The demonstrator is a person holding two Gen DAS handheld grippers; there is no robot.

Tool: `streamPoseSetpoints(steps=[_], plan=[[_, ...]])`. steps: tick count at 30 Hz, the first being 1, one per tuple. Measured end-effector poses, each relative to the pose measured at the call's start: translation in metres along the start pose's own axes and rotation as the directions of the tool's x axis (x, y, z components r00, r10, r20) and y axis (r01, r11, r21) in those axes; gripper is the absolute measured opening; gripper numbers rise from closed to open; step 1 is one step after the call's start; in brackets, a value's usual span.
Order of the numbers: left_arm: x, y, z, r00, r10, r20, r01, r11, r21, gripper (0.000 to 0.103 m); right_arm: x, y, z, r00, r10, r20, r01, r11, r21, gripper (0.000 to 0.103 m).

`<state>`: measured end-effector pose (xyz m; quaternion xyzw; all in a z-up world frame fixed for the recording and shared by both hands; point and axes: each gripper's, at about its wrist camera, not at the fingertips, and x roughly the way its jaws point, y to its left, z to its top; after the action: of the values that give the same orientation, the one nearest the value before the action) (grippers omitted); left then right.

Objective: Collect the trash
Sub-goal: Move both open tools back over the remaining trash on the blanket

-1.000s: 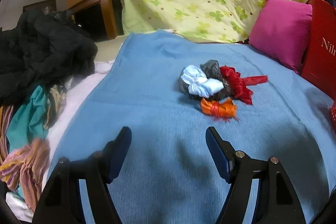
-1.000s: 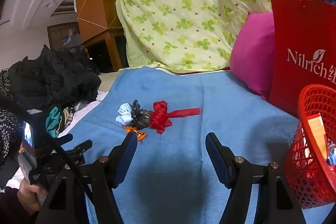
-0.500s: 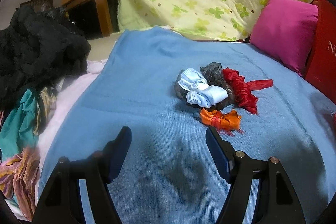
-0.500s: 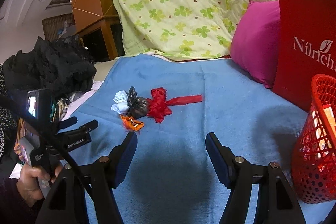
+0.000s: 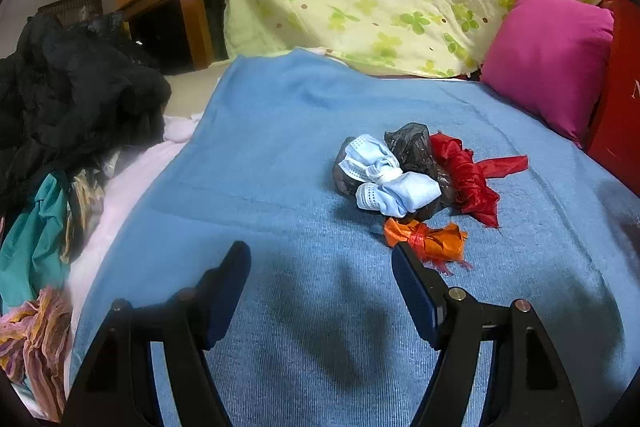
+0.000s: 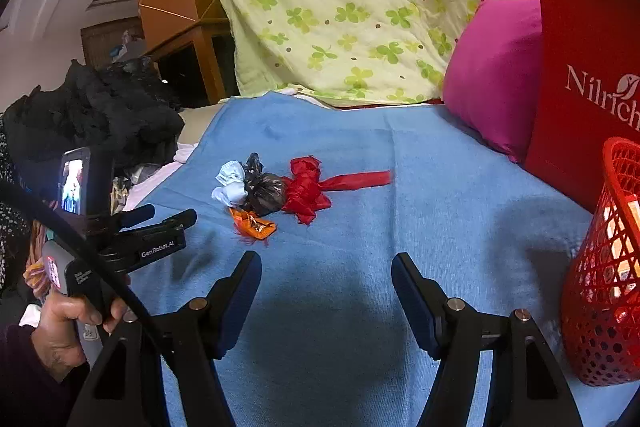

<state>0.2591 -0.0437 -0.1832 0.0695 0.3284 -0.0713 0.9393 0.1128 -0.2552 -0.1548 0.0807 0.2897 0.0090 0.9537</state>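
Trash lies clustered on the blue blanket, left to right a face mask, black bag, orange wrapper and red ribbon, with both grippers' jaws wide open and empty, left gripper nearest the wrapper, right gripper near a red basket.

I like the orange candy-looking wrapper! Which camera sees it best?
The left wrist view: the orange wrapper lies big and sharp beside the open left claw. The right wrist view shows it smaller, farther off, near the other trash.

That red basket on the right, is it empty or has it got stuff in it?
Not empty: through the mesh of the red basket, orange and white packaging shows inside. How full it is, I cannot tell.
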Motion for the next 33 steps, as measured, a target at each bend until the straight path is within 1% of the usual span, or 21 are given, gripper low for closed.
streamPoseSetpoints(steps=[9, 17, 21, 27, 33], plan=[[0.001, 0.000, 0.000, 1.000, -0.001, -0.003, 0.001, 1.000, -0.004, 0.073, 0.006, 0.003, 0.000, 1.000, -0.002, -0.013, 0.002, 1.000, -0.014, 0.071], [0.004, -0.001, 0.001, 1.000, -0.003, -0.006, 0.003, 1.000, -0.012, 0.074, 0.019, -0.008, 0.011, 1.000, 0.008, -0.026, -0.007, 0.999, 0.038, 0.071], [0.008, 0.000, 0.003, 1.000, 0.001, -0.011, -0.001, 1.000, -0.023, 0.073, 0.030, -0.014, 0.015, 0.999, 0.012, -0.050, -0.008, 0.998, 0.070, 0.071], [0.012, 0.002, 0.006, 1.000, 0.004, -0.016, -0.005, 1.000, -0.030, 0.073, 0.051, -0.019, 0.028, 0.998, 0.006, -0.063, -0.002, 0.998, 0.068, 0.071], [0.019, 0.006, 0.009, 1.000, 0.005, -0.024, -0.006, 0.999, -0.046, 0.073, 0.073, -0.039, 0.040, 0.996, 0.040, -0.085, -0.025, 0.985, 0.169, 0.071]])
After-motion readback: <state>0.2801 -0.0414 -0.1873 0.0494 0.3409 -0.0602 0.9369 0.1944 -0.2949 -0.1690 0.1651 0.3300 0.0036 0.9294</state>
